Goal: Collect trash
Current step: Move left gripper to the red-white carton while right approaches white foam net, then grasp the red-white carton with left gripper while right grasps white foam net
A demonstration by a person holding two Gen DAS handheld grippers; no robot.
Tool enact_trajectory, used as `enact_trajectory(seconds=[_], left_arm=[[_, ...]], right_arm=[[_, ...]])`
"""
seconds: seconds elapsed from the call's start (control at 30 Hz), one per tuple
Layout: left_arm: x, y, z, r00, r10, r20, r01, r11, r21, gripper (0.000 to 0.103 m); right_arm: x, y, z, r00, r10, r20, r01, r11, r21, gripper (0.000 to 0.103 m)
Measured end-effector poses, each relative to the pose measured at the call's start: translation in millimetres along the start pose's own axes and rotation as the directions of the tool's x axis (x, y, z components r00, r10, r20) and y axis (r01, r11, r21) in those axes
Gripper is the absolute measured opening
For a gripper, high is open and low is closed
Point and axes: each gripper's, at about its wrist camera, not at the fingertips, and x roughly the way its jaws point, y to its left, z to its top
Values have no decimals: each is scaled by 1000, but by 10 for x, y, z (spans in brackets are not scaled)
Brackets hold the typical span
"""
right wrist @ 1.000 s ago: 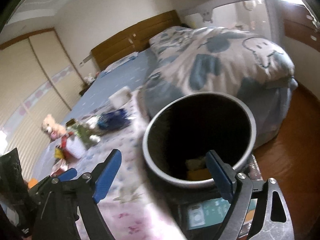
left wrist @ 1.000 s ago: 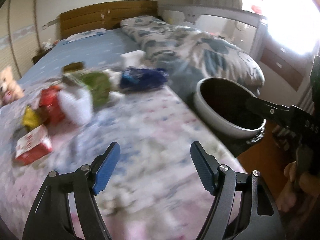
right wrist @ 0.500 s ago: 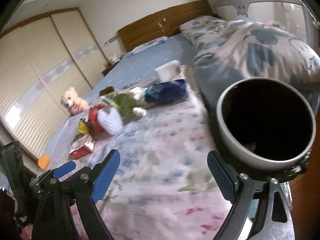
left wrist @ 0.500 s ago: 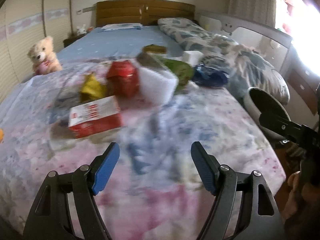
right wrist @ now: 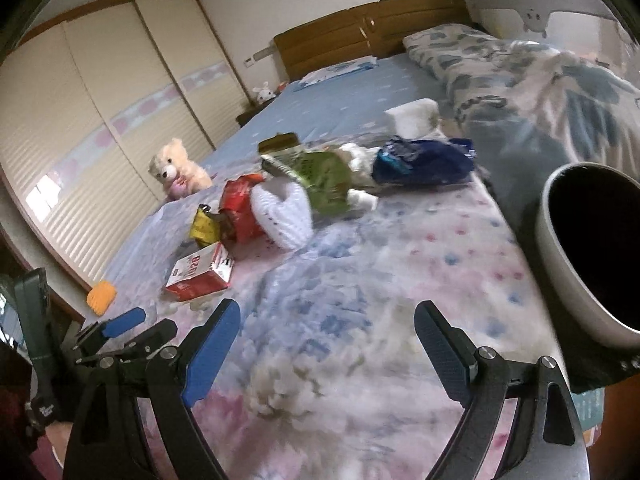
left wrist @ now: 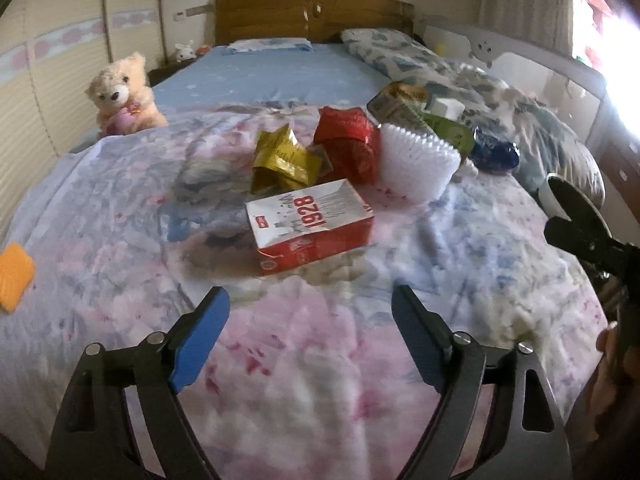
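Trash lies in a cluster on the floral bedspread: a red and white box marked 1928 [left wrist: 310, 224] [right wrist: 200, 273], a yellow wrapper [left wrist: 282, 160], a red bag [left wrist: 348, 148], a white foam piece [left wrist: 418, 164], a green bag [right wrist: 320, 176] and a blue bag [right wrist: 424, 160]. My left gripper [left wrist: 310, 338] is open and empty, just short of the box. My right gripper [right wrist: 328, 354] is open and empty over the bedspread. A grey trash bin [right wrist: 588, 252] stands at the bed's right side.
A teddy bear [left wrist: 122, 96] sits at the bed's left edge. An orange sponge-like item [left wrist: 14, 276] lies at the near left. A folded quilt [right wrist: 540, 92] fills the right side of the bed. Wardrobe doors [right wrist: 80, 120] line the left wall.
Both views have swung left from the bin to the trash cluster. The red and white box now lies close in front of my left gripper. Both grippers stay open.
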Motion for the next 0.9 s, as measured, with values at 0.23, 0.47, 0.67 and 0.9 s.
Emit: enact_trajectory(seconds=[0.23, 0.47, 0.67, 0.9], left_arm=[[222, 192, 150, 999, -29, -42, 33, 995, 98, 91], [490, 352, 363, 994, -68, -90, 81, 985, 150, 92], [645, 361, 449, 986, -120, -118, 142, 971, 194, 92], [712, 237, 451, 985, -129, -113, 153, 961, 232, 92]], right_arm=[[267, 157, 82, 1000, 17, -24, -18, 1000, -18, 90], [523, 229, 214, 999, 35, -34, -36, 999, -26, 90], [768, 241, 330, 998, 36, -56, -37, 999, -19, 90], [1049, 295, 474, 997, 31, -74, -33, 999, -25, 88]])
